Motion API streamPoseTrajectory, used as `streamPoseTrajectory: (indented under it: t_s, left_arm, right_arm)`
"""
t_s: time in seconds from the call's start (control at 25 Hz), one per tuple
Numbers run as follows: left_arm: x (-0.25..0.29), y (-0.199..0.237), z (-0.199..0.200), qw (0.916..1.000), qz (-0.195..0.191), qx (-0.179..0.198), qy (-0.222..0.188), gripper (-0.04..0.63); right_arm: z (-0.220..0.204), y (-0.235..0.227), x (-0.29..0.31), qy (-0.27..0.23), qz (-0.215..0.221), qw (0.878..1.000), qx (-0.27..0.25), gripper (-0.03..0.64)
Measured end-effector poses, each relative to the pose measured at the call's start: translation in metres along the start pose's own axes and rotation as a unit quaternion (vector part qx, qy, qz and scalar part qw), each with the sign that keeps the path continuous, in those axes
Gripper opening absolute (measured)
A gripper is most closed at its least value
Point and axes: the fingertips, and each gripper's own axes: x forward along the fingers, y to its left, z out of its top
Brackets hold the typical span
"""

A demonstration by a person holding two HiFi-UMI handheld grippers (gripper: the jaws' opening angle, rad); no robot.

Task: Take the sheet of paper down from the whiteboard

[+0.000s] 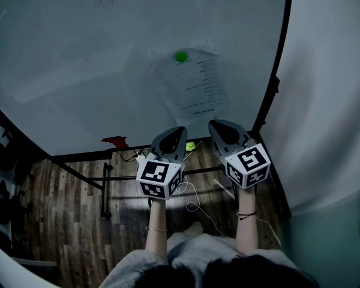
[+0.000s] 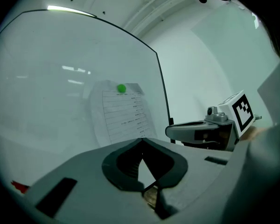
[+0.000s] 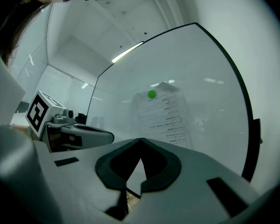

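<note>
The left hand-held gripper (image 1: 179, 131) has its jaws shut tight together, and nothing is in them. The right hand-held gripper (image 1: 214, 125) is shut the same way and holds nothing too. The two sit side by side, close but not touching, and both point at the whiteboard (image 1: 78, 59). Each one has a white cube (image 1: 159, 177) with black squares at its back end.

The sheet of paper (image 1: 192, 86) is up on the whiteboard, just past the tips of the two grippers in the head view. It has lines of small print, too small to read. A round green magnet (image 1: 180, 56) pins it near its top edge. Neither gripper touches the paper.

A small red thing (image 1: 114, 141) lies by the bottom edge of the board, off to the left. Under the board is a wooden floor (image 1: 60, 209) with thin wires (image 1: 195, 206) on it.
</note>
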Motion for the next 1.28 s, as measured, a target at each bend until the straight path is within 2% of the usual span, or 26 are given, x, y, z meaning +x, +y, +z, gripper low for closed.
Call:
streamPoseTrajectory:
  t_s: [0.48,0.8,0.88,1.0,1.28]
  left_arm:
    - [0.031,0.023,0.018,0.9984,-0.017,0.053,-0.003,0.005]
    - [0.044,0.028,0.042,0.9965,-0.019,0.075,-0.031,0.005]
    - [0.047,0.030,0.051,0.9957,-0.007,0.087,-0.031,0.005]
    - [0.049,0.038,0.060,0.9905,0.032,0.129,-0.035,0.005]
    - [0.059,0.041,0.074,0.9873,0.062,0.141,-0.039,0.008]
  right_arm:
    - [0.008,-0.035,0.017,-0.008,-0.060,0.998,0.003,0.002]
    - [0.013,-0.058,0.013,-0.029,-0.092,0.995,0.001,0.002]
    - [0.015,-0.062,0.014,-0.027,-0.085,0.996,0.000,0.002]
    - [0.014,-0.071,0.016,-0.019,-0.081,0.996,-0.014,0.002]
    - [0.014,-0.094,0.020,-0.010,-0.075,0.997,-0.016,0.002]
